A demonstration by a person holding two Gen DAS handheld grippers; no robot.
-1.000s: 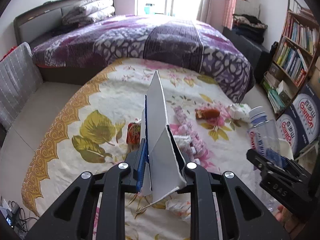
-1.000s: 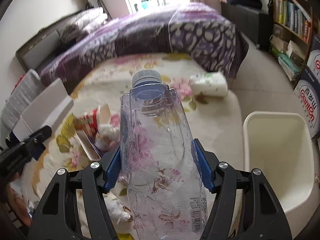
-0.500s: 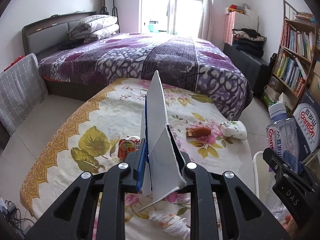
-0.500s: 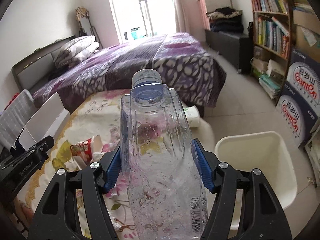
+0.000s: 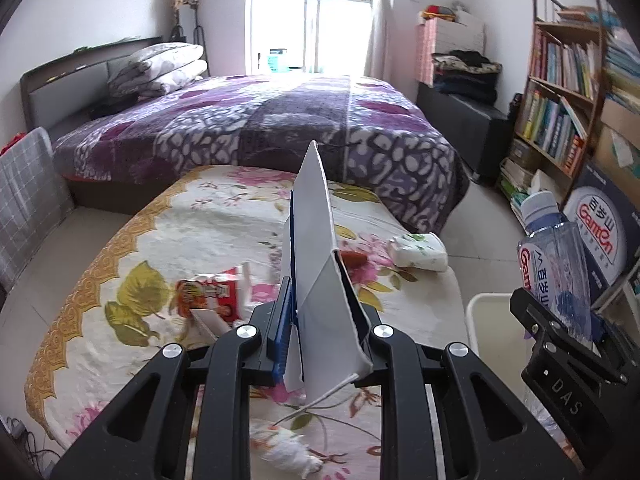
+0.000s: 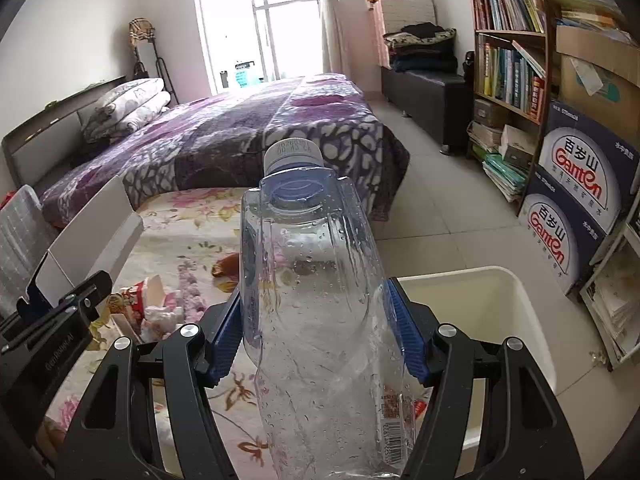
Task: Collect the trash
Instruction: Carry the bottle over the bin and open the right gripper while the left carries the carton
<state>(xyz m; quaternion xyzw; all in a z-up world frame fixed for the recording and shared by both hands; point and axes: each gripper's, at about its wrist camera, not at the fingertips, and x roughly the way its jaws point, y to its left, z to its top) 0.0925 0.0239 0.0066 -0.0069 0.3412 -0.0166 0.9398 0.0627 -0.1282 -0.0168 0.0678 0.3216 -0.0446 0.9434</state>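
My left gripper (image 5: 318, 320) is shut on a flattened white cardboard box (image 5: 316, 248), held edge-up above the flowered table cover (image 5: 224, 216). My right gripper (image 6: 320, 328) is shut on an empty clear plastic bottle (image 6: 316, 288) with a white cap, held above the table's right edge beside the cream waste bin (image 6: 516, 300). The bottle (image 5: 556, 256) and bin (image 5: 478, 320) also show at the right of the left wrist view. On the cover lie a red snack wrapper (image 5: 212, 292), a tissue pack (image 5: 420, 248), a brown scrap (image 6: 228, 264) and crumpled tissue (image 5: 288, 452).
A bed with a purple quilt (image 5: 280, 128) stands behind the table. A bookshelf (image 6: 512, 52) and stacked Ganten water boxes (image 6: 576, 200) line the right wall. Tiled floor (image 6: 440, 208) lies between bed, bin and shelf. A grey chair (image 5: 24, 196) stands at the left.
Both grippers have risen and tilted up with their loads, so more of the room shows. The right gripper with the bottle has moved nearer the bin.
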